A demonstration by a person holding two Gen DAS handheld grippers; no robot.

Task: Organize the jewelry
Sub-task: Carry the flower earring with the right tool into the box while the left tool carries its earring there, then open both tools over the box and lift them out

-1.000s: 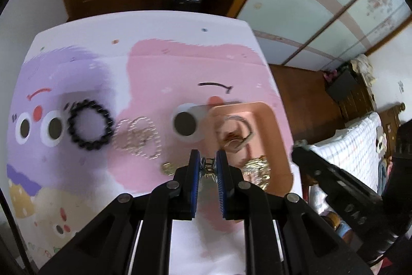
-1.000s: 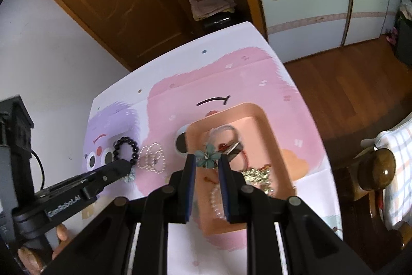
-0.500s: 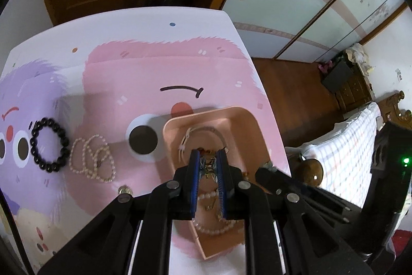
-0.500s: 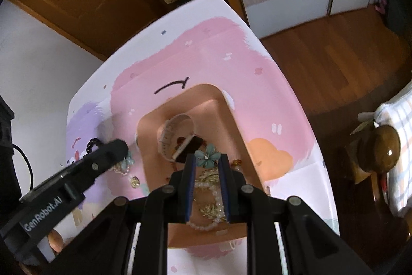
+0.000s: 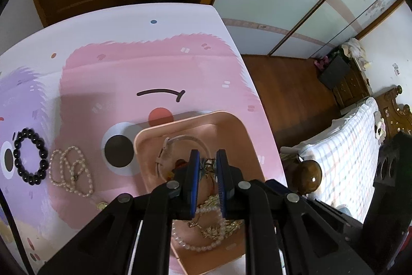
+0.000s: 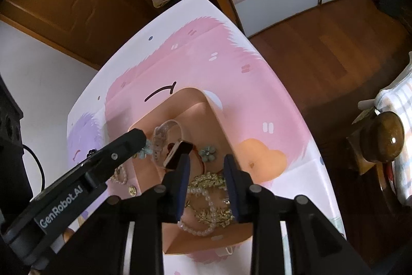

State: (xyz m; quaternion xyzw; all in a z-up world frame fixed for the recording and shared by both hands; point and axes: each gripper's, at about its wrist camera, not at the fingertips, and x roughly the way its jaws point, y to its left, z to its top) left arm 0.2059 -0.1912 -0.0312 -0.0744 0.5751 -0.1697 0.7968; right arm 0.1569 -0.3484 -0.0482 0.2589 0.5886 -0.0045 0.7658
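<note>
- Jewelry: mostly in the pink tray already: watch, pearl strand, gold leaf piece, one blue flower earring on the tray floor.
- Right tongs have just been opening; nothing between the pads now. They hang low over the pile, so pulling out carelessly could snag the pearl strand or gold piece and drag it out.
- Left tongs are clamped on a small blue-green piece over the tray's near-left part. Release while near the rim and it may land on the surface.
- Both tongs crowd one tray; a bump could jar the grip.
- Black bead bracelet, looped pearls and a small gold piece are outside the tray; the last sits near the edge and is easy to knock.
</note>
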